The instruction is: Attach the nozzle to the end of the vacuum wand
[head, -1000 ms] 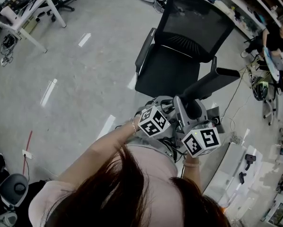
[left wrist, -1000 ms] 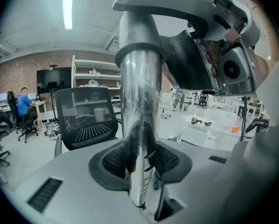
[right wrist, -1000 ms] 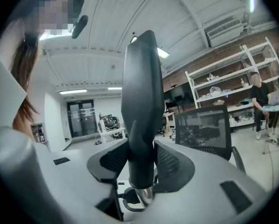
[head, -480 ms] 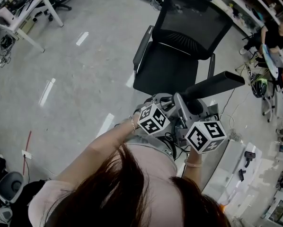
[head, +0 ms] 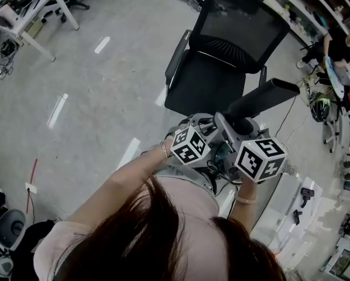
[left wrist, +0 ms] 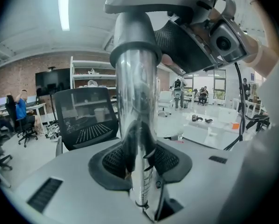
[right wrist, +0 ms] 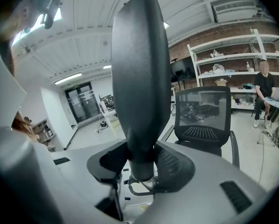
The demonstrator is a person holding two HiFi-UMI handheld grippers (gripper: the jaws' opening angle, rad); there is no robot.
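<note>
The nozzle stands tall in the middle of the right gripper view, a dark flattened piece with its round neck pinched between the pads of my right tool. In the head view it slants from the centre towards the upper right. The wand, a shiny metal tube with a grey collar at the top, runs up the middle of the left gripper view, and my left tool is clamped on it low down. The two ends meet between the tools at the centre of the head view, but I cannot tell whether the neck is seated in the collar. My main worry is alignment: if the two axes are off, pushing would jam the neck at the rim rather than slide it home. The polished tube could also slip through the left pads under that push. Either piece, once loose, would fall to the floor beside the chair.
</note>
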